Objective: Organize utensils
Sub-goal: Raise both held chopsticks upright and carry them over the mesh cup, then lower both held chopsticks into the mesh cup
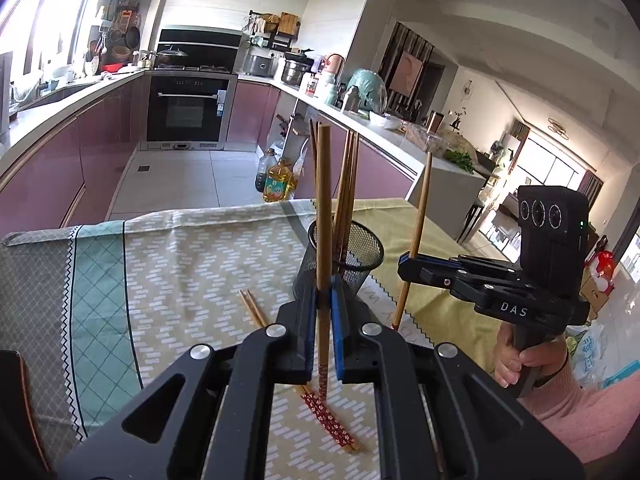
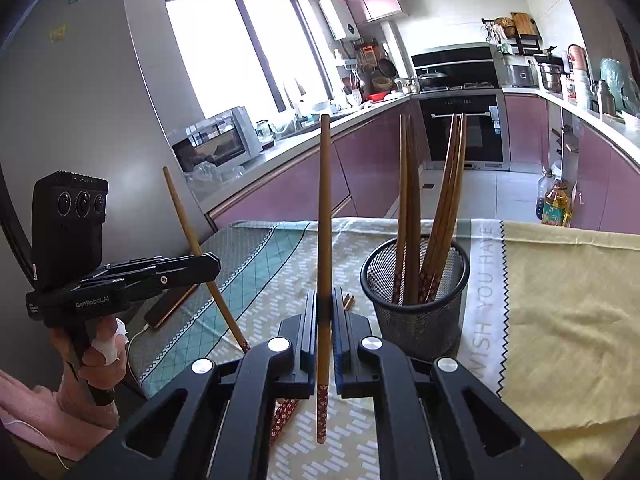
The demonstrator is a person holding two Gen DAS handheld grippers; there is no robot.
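Chopstick point(image 1: 324, 216) upright in left tool point(image 1: 323, 304), another point(image 2: 325, 216) in right tool point(image 2: 324, 320)

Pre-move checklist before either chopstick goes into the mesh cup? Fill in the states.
1. Left hand-held gripper shut on its chopstick: ok.
2. Right hand-held gripper shut on its chopstick: ok.
3. Both held chopsticks near upright, patterned ends down: ok.
4. Mesh cup upright on the tablecloth: ok.
5. Room in the cup: ok; the chopsticks already inside lean toward the back and an open gap shows at the front rim.
6. Pair lying on the cloth below the left hand-held gripper, not yet picked up: not ok.
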